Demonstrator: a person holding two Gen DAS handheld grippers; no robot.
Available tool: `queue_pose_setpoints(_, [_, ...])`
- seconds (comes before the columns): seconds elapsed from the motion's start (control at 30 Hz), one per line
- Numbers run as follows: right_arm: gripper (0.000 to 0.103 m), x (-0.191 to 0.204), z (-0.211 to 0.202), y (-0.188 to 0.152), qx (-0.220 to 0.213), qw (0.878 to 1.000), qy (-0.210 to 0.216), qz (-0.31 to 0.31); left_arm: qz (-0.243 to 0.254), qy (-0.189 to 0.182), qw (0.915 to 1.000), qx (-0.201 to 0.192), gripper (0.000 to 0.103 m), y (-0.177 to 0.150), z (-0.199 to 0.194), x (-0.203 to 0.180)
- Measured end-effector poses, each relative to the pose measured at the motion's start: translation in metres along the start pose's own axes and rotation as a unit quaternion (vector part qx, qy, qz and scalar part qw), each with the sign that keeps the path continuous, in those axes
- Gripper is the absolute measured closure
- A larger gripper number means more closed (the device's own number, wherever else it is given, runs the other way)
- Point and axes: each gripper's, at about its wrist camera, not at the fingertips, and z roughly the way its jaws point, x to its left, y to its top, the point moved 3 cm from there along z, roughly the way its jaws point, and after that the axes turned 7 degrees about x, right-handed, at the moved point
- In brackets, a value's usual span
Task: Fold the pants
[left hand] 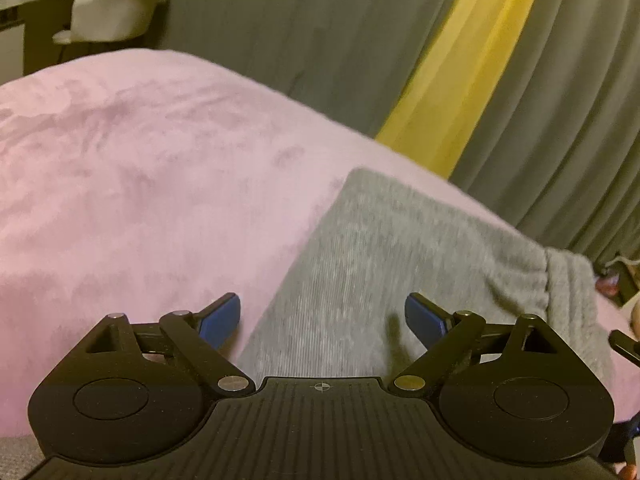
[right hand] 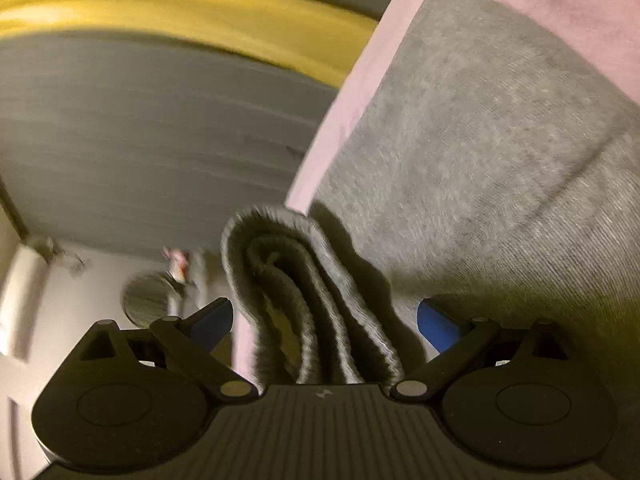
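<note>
Here the left gripper has its blue-padded fingers spread wide, holding nothing, poised over the near part of the grey pants, which lie flat on the pink blanket close to the blanket's edge by the grey and yellow curtain. The right gripper also has its fingers apart, with a rolled, ribbed fold of the pants standing in the gap between them at the blanket's edge, though whether either pad touches the cloth cannot be told.
</note>
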Motion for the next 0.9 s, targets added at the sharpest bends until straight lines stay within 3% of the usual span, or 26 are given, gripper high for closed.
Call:
queue_pose_setpoints(0.17, [0.004,0.022,0.036,-0.003,0.055,0.996,-0.027,-0.059,-0.001,0.007,1.0000,0.004,0.009,-0.002,0.000,0.001])
queue_pose_setpoints(0.3, [0.004,0.031,0.049,-0.004,0.060,0.994,-0.048,-0.074,-0.003,0.014,0.9999,0.008,0.009,-0.003,0.001,0.001])
queue_pose_setpoints(0.37, [0.023,0.038,0.047,-0.009,0.053,0.993,-0.059,-0.082,-0.004,0.015,0.9998,0.008,0.009,-0.004,0.000,0.001])
queue_pose_setpoints(0.4, [0.044,0.042,0.041,-0.013,0.047,0.992,-0.069,-0.089,-0.006,0.015,0.9998,0.007,0.009,-0.003,0.000,0.002])
queue_pose_setpoints(0.43, [0.056,0.046,0.040,-0.017,0.046,0.992,-0.062,-0.095,-0.010,0.014,0.9998,0.006,0.009,-0.003,-0.001,0.003])
queue_pose_setpoints(0.57, [0.055,0.059,0.038,-0.023,0.045,0.989,-0.063,-0.123,-0.027,0.001,0.9996,-0.003,0.009,-0.002,-0.003,0.007])
queue_pose_setpoints(0.63, [0.043,0.061,0.046,-0.023,0.051,0.988,-0.073,-0.122,-0.028,0.002,0.9996,-0.001,0.009,-0.002,-0.003,0.007])
queue_pose_setpoints(0.73, [0.041,0.071,0.056,-0.024,0.058,0.985,-0.102,-0.129,-0.032,0.002,0.9994,-0.015,0.009,-0.002,-0.007,0.008])
queue_pose_setpoints(0.9, [0.056,0.101,0.061,-0.033,0.044,0.970,-0.167,-0.172,-0.073,-0.008,0.9961,-0.049,0.009,0.001,-0.015,0.020])
